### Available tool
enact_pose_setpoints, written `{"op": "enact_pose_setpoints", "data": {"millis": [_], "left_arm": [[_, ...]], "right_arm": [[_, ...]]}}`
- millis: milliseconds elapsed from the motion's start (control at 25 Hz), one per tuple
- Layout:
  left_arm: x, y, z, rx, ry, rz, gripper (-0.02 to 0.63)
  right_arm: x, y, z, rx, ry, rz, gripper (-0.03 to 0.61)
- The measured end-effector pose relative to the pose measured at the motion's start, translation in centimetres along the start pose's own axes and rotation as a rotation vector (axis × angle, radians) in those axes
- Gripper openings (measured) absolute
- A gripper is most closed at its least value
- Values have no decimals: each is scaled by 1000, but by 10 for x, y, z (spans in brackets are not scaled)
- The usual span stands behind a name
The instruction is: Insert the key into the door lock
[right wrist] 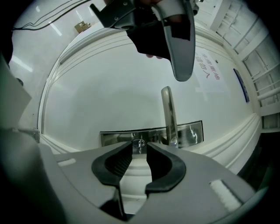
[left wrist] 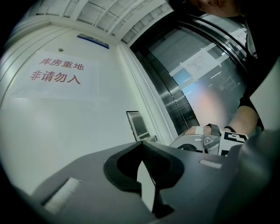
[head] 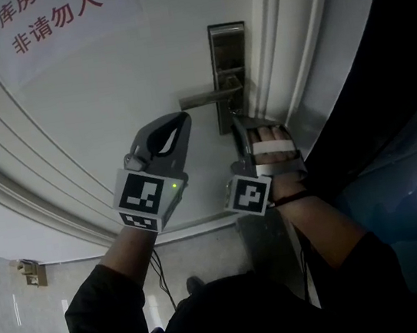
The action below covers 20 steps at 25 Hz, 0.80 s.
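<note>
Right gripper [right wrist: 139, 148] – jaws slightly apart, closing – frames the key [right wrist: 139, 143] between its tips: likely light, stiff, slick metal, best pinched across its flat head; left gripper [left wrist: 142, 146] pressed together, empty.

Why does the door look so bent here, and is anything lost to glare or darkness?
Head view: wide lens bows the door mouldings; the sleeve is nearly black. Left gripper view: dark corners, red sign readable. Right gripper view: bright streaks of glare on the lock plate.

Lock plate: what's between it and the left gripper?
The lever handle, running from the lock plate out toward the left gripper; the head view shows it.
</note>
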<state>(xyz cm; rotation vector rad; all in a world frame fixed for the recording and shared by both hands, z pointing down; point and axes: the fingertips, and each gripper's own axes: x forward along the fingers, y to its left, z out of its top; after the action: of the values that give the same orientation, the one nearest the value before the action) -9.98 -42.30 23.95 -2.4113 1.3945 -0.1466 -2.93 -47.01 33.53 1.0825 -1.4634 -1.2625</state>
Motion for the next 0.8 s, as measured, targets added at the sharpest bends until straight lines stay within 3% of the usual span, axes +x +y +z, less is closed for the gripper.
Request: {"op": "enact_pose_setpoints", "data": {"millis": [360,800], "left_arm": [[-13,-27,-11,-25,59,57,20],[-64,-40,-4,-25,49,34,20]], "right_arm": [[-25,6,1,56,-86,36,98],[-70,9,34,39,-90,40,97]]}}
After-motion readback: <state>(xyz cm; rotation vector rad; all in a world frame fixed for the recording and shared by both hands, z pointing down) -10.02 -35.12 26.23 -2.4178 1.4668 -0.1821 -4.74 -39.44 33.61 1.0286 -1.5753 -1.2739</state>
